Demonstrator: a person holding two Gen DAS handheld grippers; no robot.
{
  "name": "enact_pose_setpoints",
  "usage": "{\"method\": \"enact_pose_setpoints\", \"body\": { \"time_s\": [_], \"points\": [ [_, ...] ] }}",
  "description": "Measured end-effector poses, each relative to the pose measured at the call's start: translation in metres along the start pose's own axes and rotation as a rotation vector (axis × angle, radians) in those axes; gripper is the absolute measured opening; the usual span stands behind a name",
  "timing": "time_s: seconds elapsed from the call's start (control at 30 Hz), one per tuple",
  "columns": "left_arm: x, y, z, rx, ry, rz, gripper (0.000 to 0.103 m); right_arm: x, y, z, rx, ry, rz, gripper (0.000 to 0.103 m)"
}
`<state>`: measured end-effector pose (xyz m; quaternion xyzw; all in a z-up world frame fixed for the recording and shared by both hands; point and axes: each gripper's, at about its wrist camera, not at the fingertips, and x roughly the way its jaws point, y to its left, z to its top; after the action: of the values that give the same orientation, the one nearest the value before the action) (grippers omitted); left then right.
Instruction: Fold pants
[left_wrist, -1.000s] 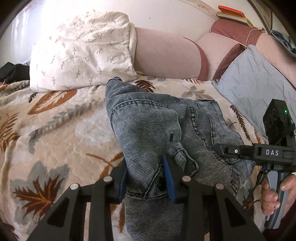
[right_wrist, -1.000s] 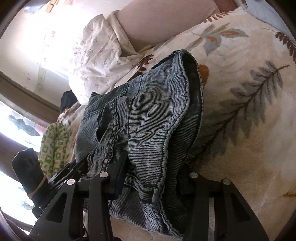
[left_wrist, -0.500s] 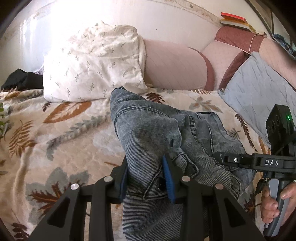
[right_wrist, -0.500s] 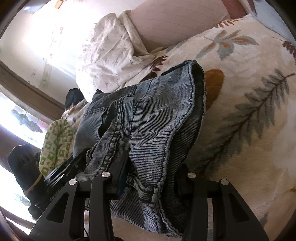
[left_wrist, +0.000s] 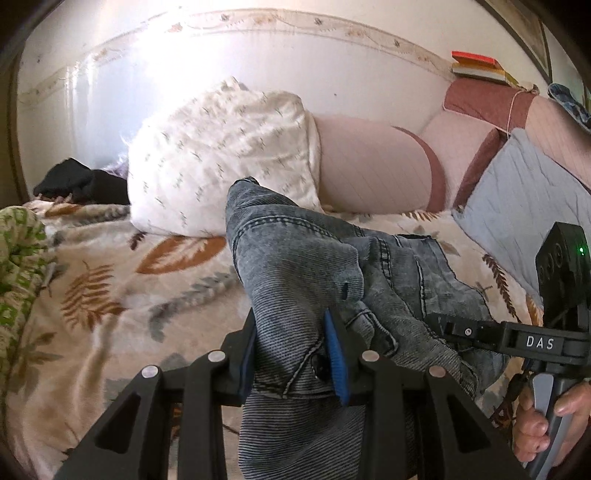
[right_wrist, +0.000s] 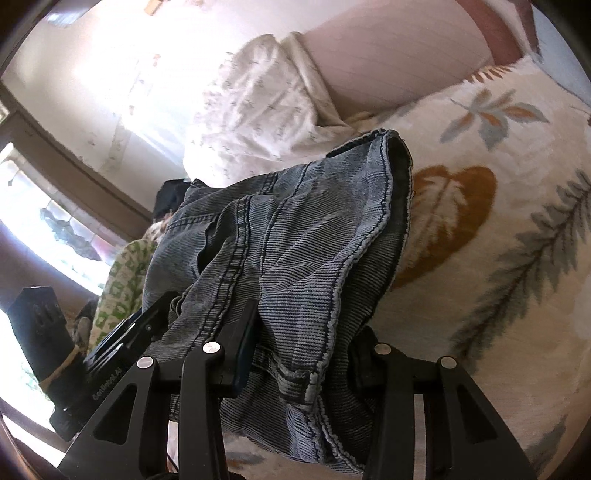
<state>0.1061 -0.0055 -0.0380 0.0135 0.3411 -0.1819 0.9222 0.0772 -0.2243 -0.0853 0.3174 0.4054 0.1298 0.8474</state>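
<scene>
Grey-blue denim pants (left_wrist: 306, 266) hang bunched above the leaf-patterned bedspread (left_wrist: 110, 295). My left gripper (left_wrist: 291, 350) is shut on a thick fold of them near a button, blue pads pressing on both sides. In the right wrist view the same pants (right_wrist: 295, 236) drape over my right gripper (right_wrist: 303, 350), which is shut on another bunched edge with a frayed hem; its right finger is mostly hidden under the cloth. The right gripper (left_wrist: 461, 334) also shows in the left wrist view at the right, held by a hand (left_wrist: 535, 424). The left gripper's body (right_wrist: 122, 347) appears at the lower left of the right wrist view.
A white patterned pillow (left_wrist: 221, 162) and pink bolsters (left_wrist: 373, 162) lie against the wall behind the pants. A grey cushion (left_wrist: 517, 206) is at the right, dark clothes (left_wrist: 77, 182) and a green-patterned cloth (left_wrist: 18, 251) at the left. Books (left_wrist: 476, 66) rest on the headboard.
Both grippers have risen with the pants still gripped, lifting the denim higher off the bedspread. The views tilted up, showing more wall and pillows.
</scene>
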Motion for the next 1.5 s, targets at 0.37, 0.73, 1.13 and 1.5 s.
{"method": "enact_pose_setpoints", "body": {
  "time_s": [0.37, 0.73, 1.13, 1.5],
  "points": [
    [-0.021, 0.023, -0.003, -0.004, -0.044, 0.056, 0.036, 0.005, 0.034, -0.005, -0.081, -0.048, 0.043, 0.039],
    [-0.027, 0.048, -0.015, -0.005, -0.041, 0.105, 0.036, 0.020, 0.066, -0.017, -0.163, -0.055, 0.032, 0.039],
    [-0.013, 0.070, -0.039, -0.001, 0.036, 0.139, 0.036, 0.049, 0.084, -0.033, -0.213, 0.008, -0.001, 0.039],
    [0.015, 0.068, -0.049, 0.013, 0.106, 0.152, 0.036, 0.068, 0.072, -0.040, -0.191, 0.055, -0.047, 0.039]
  ]
}}
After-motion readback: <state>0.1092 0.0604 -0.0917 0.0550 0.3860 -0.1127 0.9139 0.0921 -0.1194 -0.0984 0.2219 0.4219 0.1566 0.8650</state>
